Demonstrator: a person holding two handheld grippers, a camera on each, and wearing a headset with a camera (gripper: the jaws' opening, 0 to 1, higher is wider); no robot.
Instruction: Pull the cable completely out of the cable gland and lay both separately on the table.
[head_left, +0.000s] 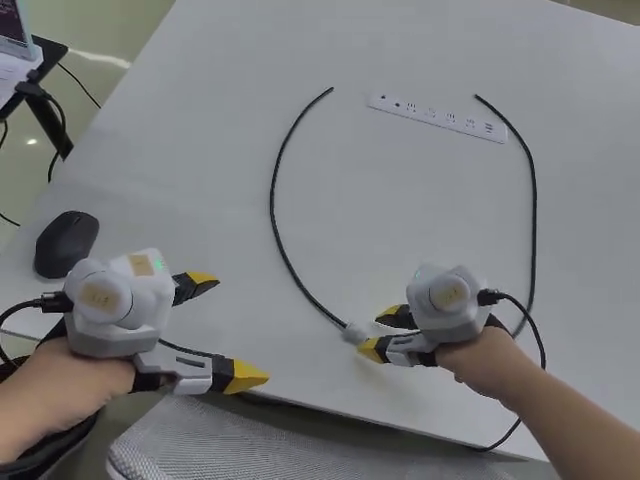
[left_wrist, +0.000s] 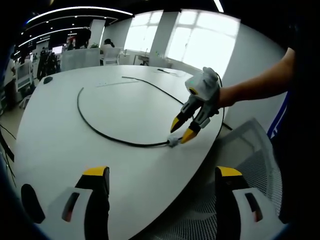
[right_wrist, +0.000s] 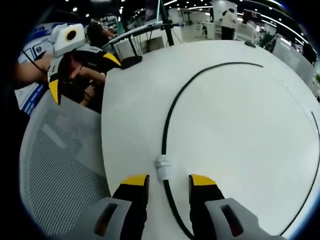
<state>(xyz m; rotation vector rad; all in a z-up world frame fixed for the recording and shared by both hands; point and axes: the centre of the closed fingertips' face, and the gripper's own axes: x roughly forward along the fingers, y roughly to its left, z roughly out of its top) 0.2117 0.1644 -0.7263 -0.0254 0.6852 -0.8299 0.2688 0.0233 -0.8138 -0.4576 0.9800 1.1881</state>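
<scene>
Held low at the near edge of the table (head_left: 200, 120), the left gripper (head_left: 238, 328) is hovering with its fingers (left_wrist: 95, 175) spread wide and nothing between them. Ahead of those fingertips, well apart, the right gripper (left_wrist: 181, 132) is pointing down at the tabletop. Its own fingers (right_wrist: 135, 182) are standing apart too, pinching nothing. The black cable (right_wrist: 170, 115) is running between them, and the white cable gland (right_wrist: 163, 167) is sitting on the cable just beyond the tips, lying on the table. From the head view, the gland (head_left: 352, 333) is resting just in front of the right gripper (head_left: 376, 332), with the cable (head_left: 272, 215) threading through it and curving away in a long arc. Beyond the arc's far end, a white power strip (head_left: 437, 117) is lying flat. Outboard of the left gripper's fingers, a dark mouse (head_left: 65, 243) is sitting on the table, and a grey mesh chair (right_wrist: 55, 165) is standing below the table edge.
</scene>
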